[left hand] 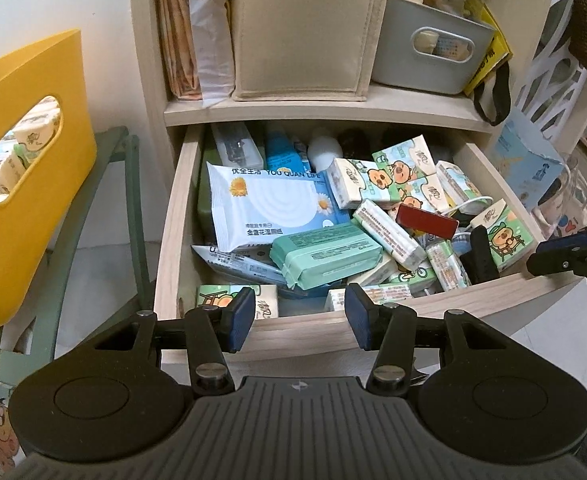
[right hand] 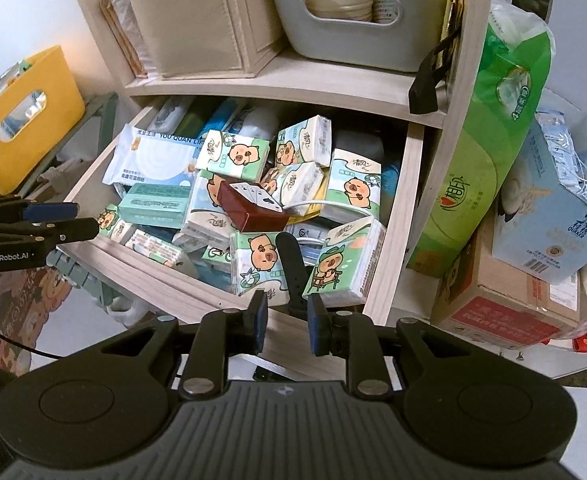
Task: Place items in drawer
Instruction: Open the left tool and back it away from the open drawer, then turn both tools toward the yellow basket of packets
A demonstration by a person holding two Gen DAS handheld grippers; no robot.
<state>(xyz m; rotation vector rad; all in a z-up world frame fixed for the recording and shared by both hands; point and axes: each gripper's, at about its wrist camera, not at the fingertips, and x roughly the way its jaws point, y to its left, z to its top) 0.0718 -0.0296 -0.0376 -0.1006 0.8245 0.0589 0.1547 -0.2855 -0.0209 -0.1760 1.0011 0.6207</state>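
Note:
The light wood drawer (left hand: 293,340) (right hand: 153,276) stands pulled out, packed with cartoon tissue packs (left hand: 507,236) (right hand: 345,260), a blue wet-wipes pack (left hand: 269,208) (right hand: 149,156), a mint green pack (left hand: 325,256) and a red card box (left hand: 427,220) (right hand: 253,208). A black strap (right hand: 291,264) leans on the inside of the front wall. My left gripper (left hand: 299,312) (right hand: 83,218) hovers open over the front edge, nothing between its pads. My right gripper (right hand: 287,322) (left hand: 541,256) sits at the drawer's right front corner, narrowly open and holding nothing.
A yellow basket (left hand: 25,184) (right hand: 21,120) with more tissue packs rests on a green stool at the left. On the shelf above stand a beige fabric bin (left hand: 301,28) and a grey basket (right hand: 357,12). A green tissue bag (right hand: 493,140) and cardboard boxes (right hand: 513,304) crowd the right.

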